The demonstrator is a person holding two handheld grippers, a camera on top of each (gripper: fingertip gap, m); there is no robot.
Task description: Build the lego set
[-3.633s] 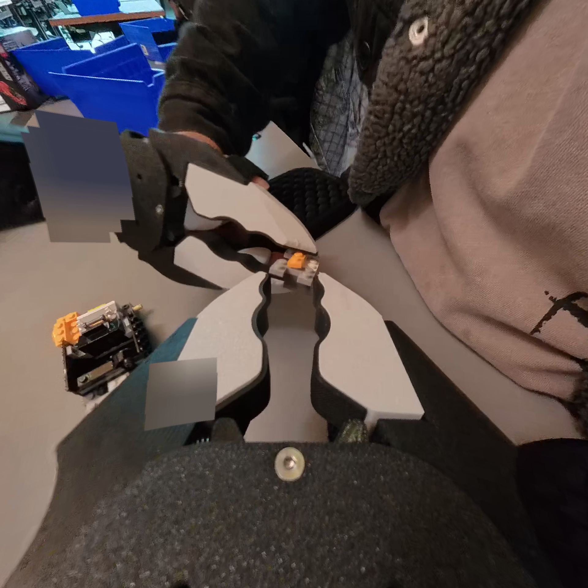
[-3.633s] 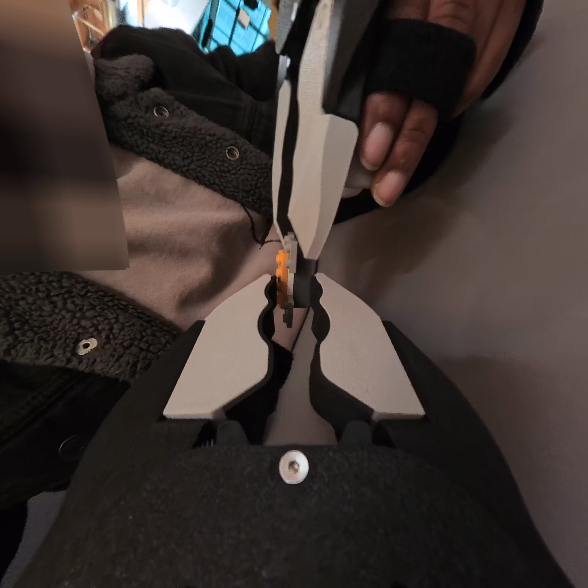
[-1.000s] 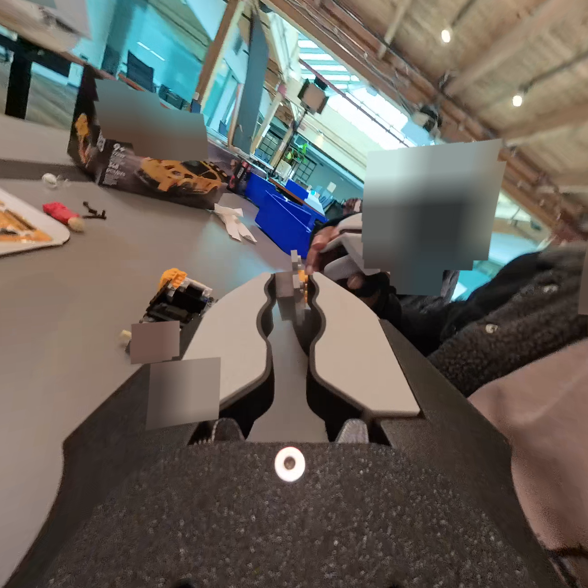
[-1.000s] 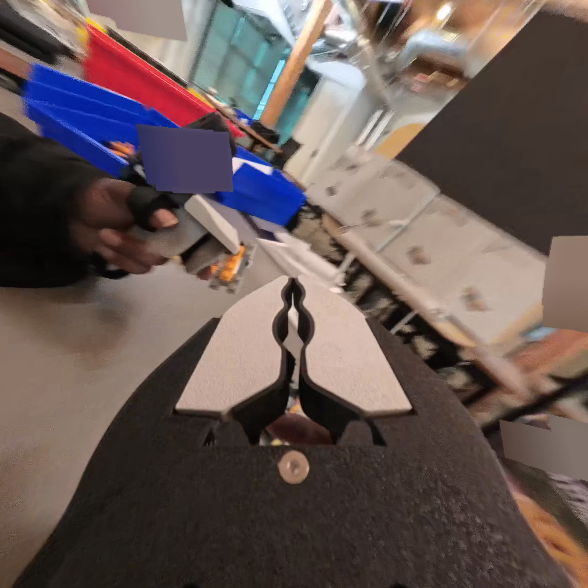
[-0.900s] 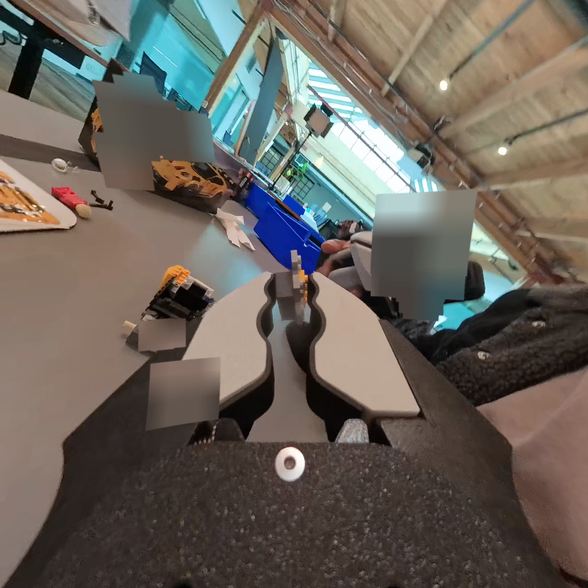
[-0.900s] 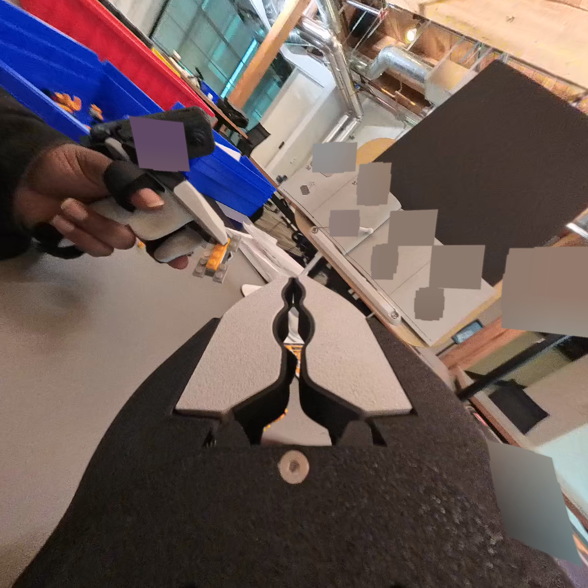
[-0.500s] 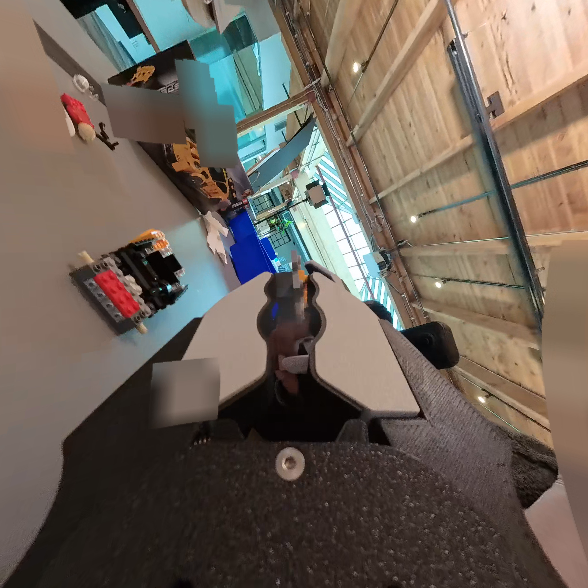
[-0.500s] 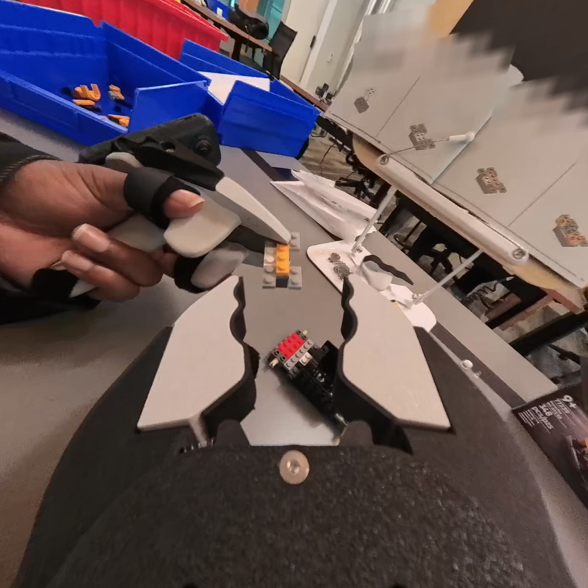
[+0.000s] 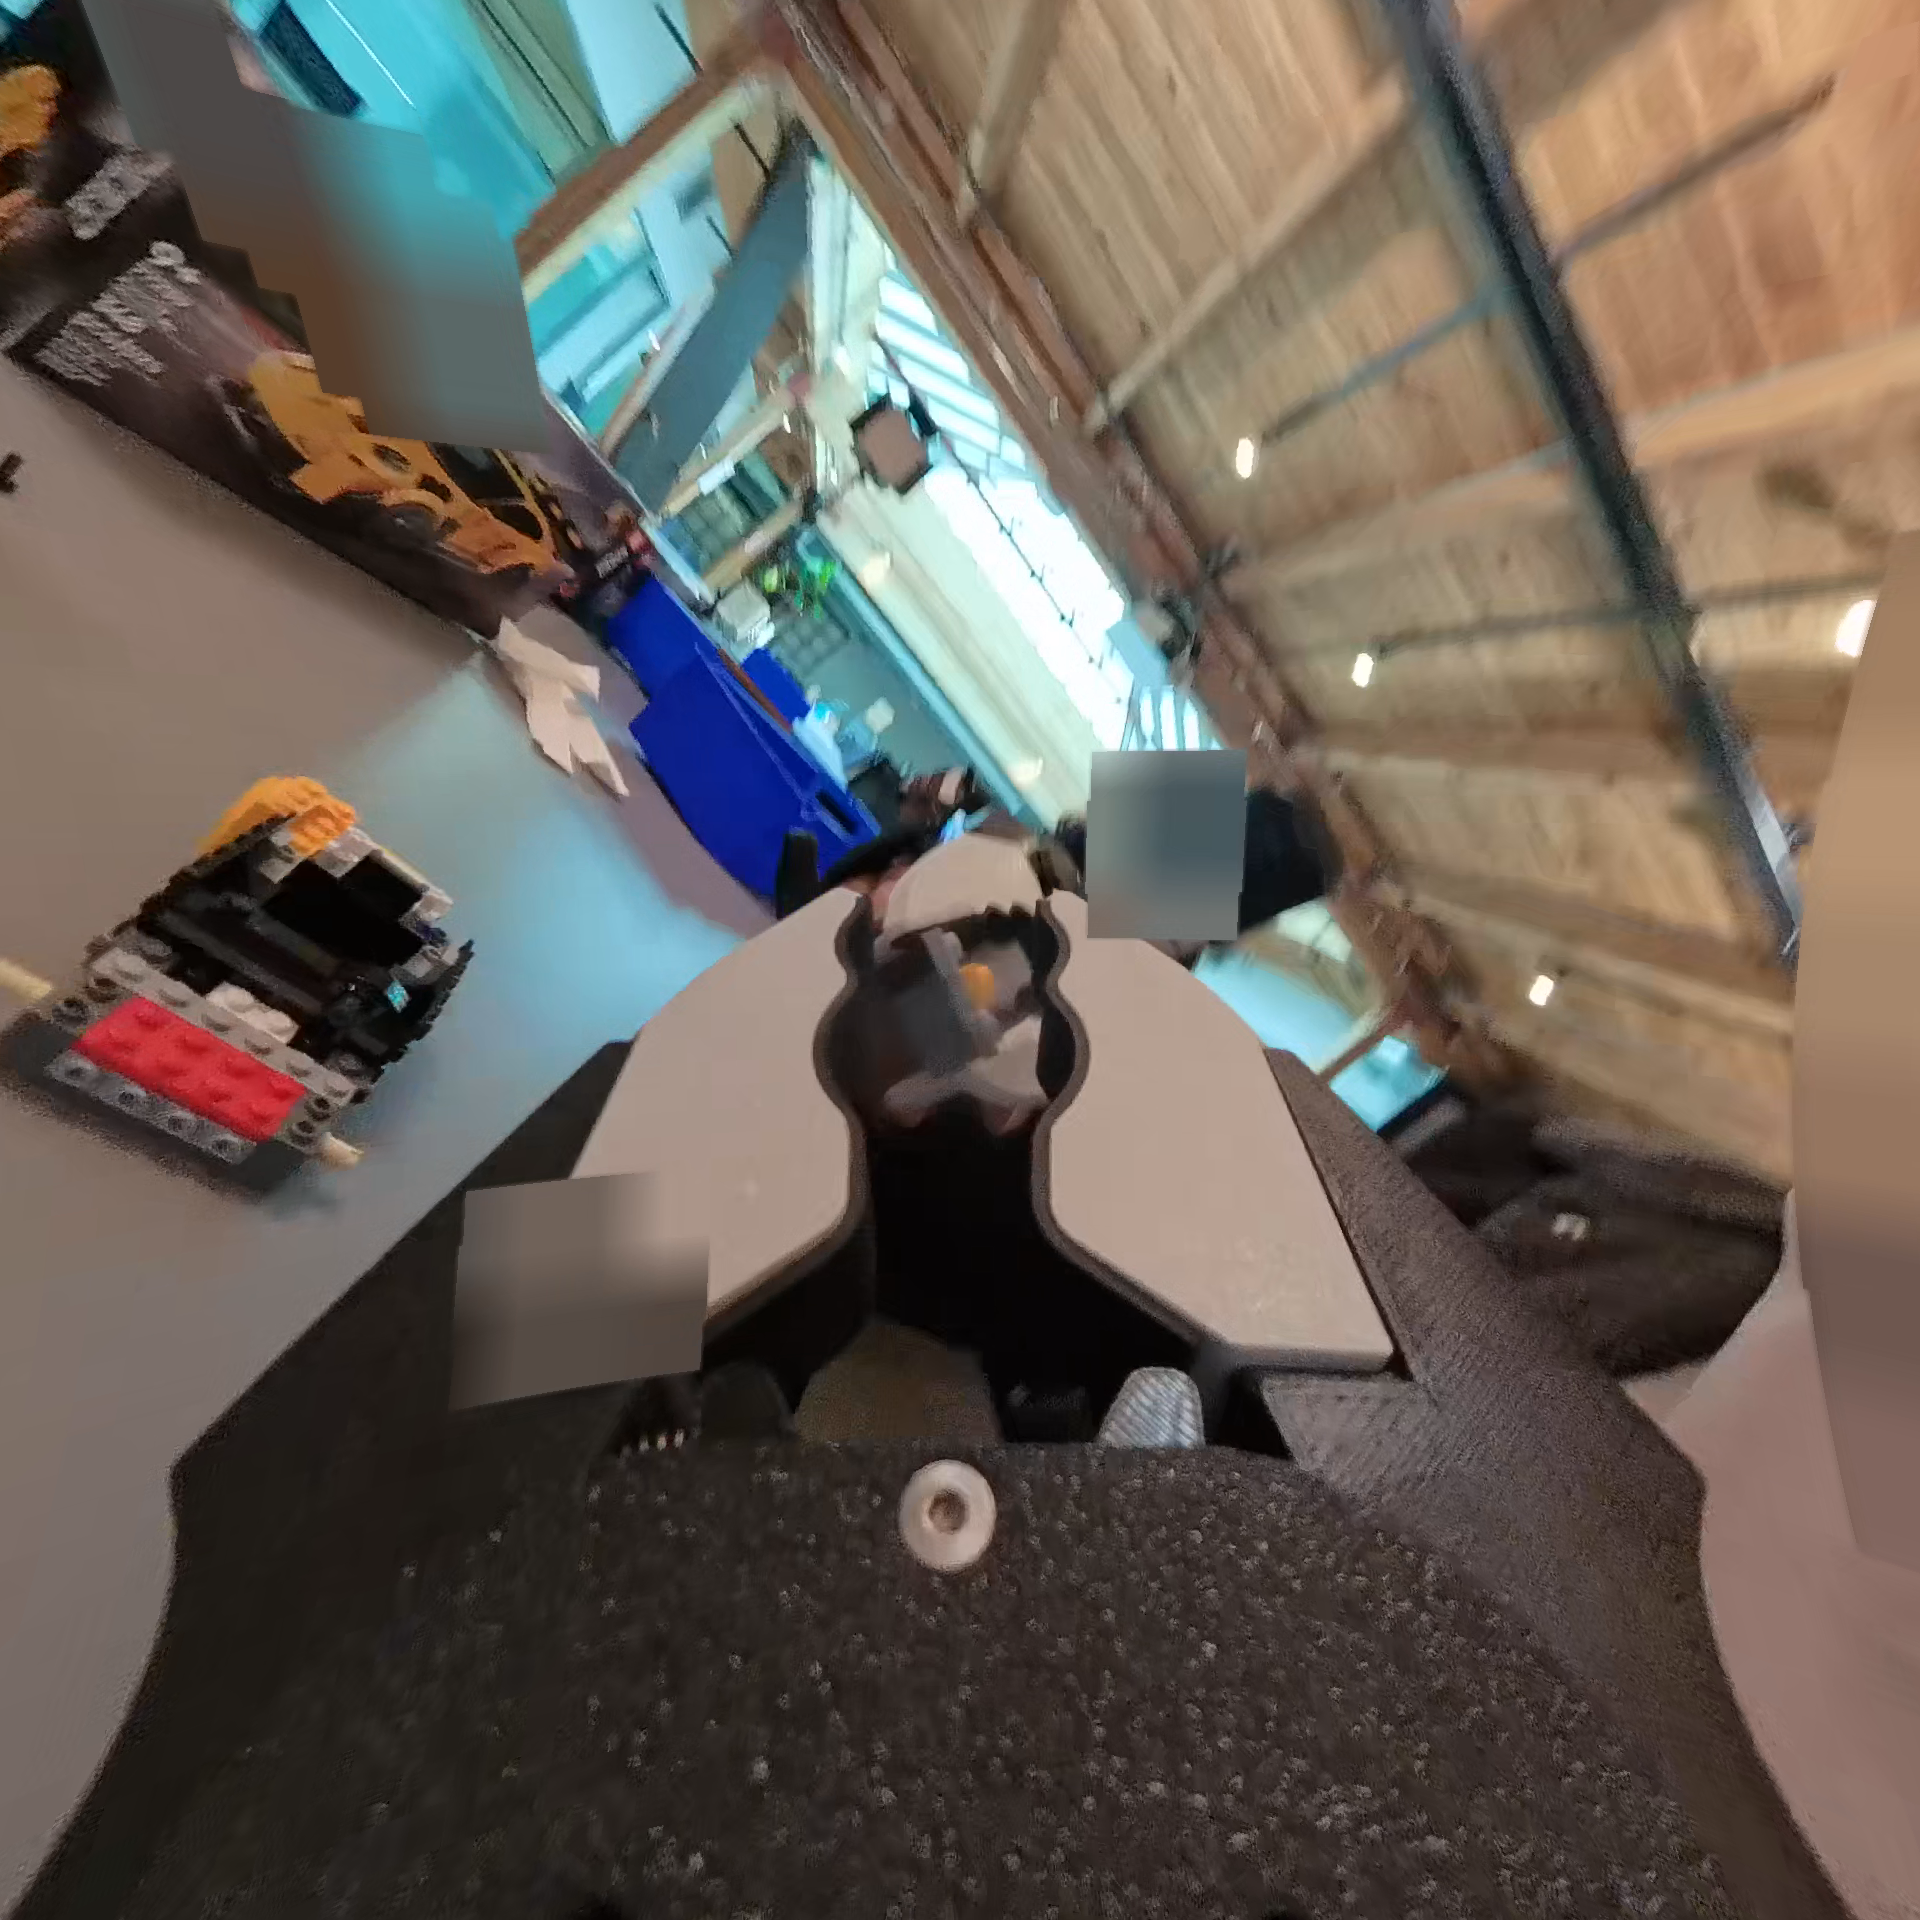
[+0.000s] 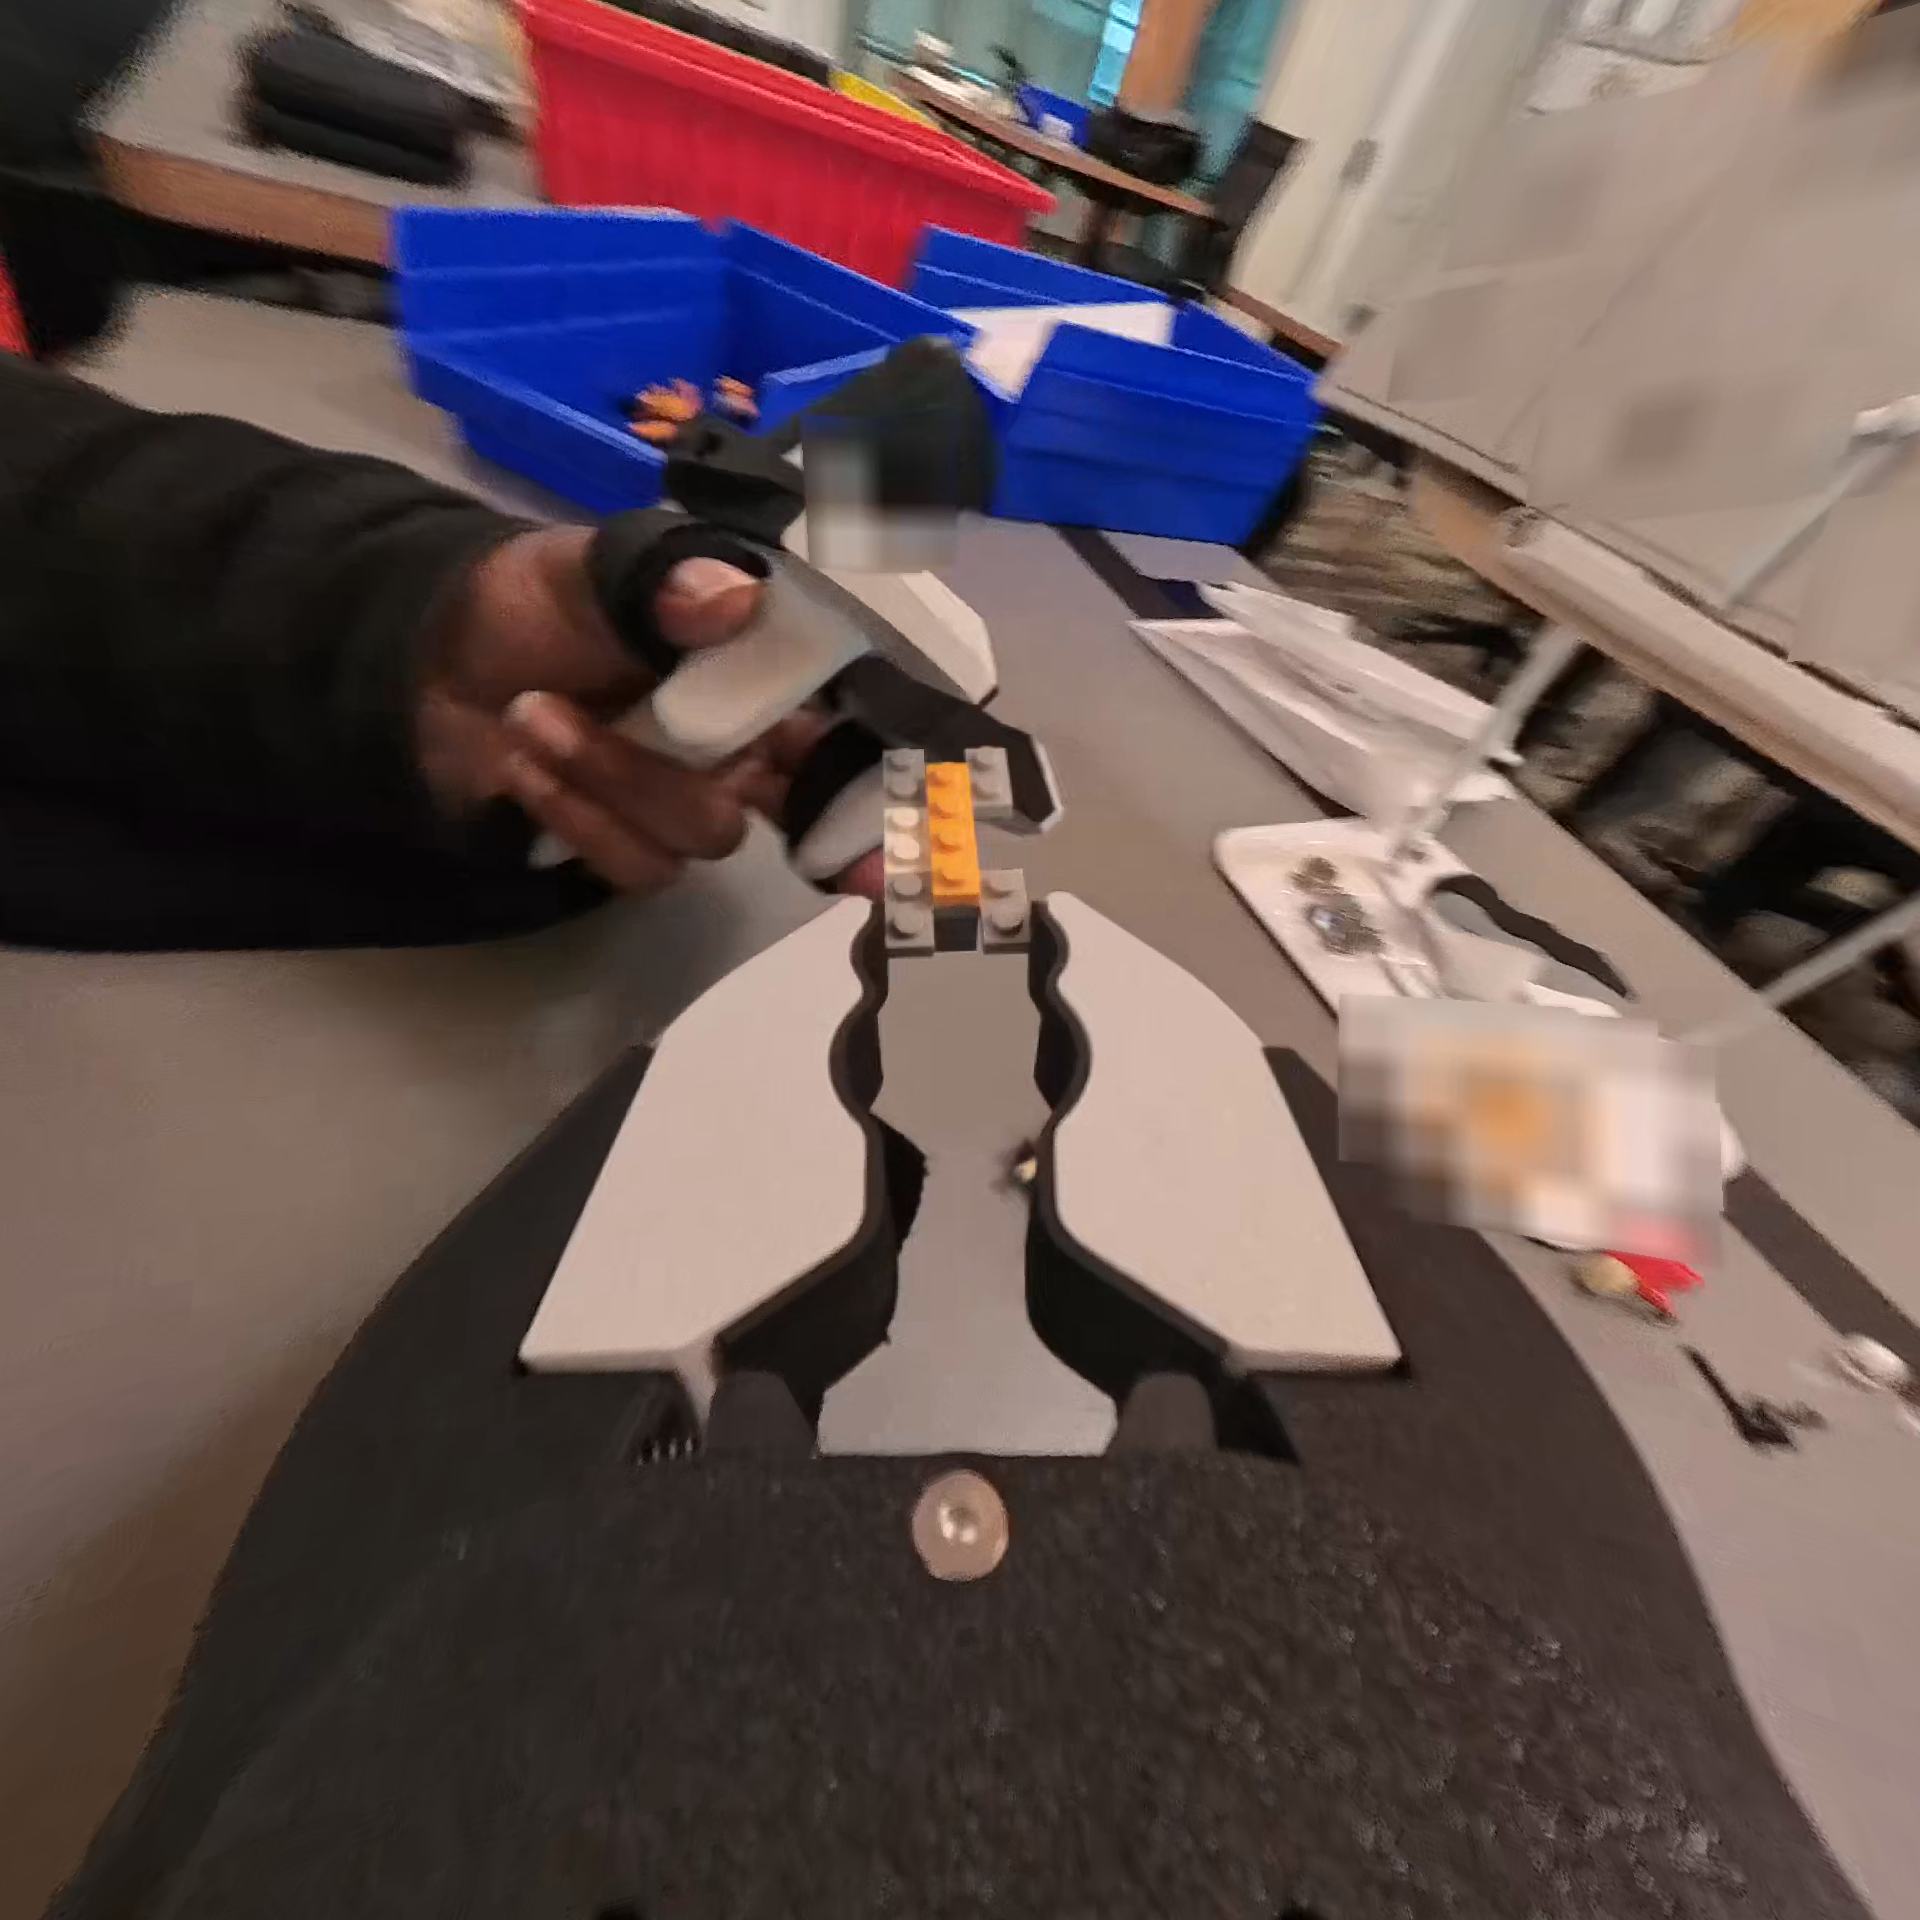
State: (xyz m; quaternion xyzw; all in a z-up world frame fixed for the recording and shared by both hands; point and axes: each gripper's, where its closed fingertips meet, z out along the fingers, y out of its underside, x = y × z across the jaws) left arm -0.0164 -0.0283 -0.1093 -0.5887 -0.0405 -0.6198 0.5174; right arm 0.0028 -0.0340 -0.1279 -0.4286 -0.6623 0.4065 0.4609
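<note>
Right gripper stands part-way closed, its tips flanking the near end of the grey-and-orange plate sub-assembly. Whether it is actually clamped cannot be told. The left gripper is parted a little, with the piece edge-on in its gap (whether it has hold is also unclear).

The piece hangs above the bench, well apart from the partly built black model. I judge this to be a mid-air handover. If one gripper lets go before the other bites, the piece could drop. A twist between the two could pop off the orange plate.

The black set box carries a picture of an orange car and some print. It is too smeared to read.
</note>
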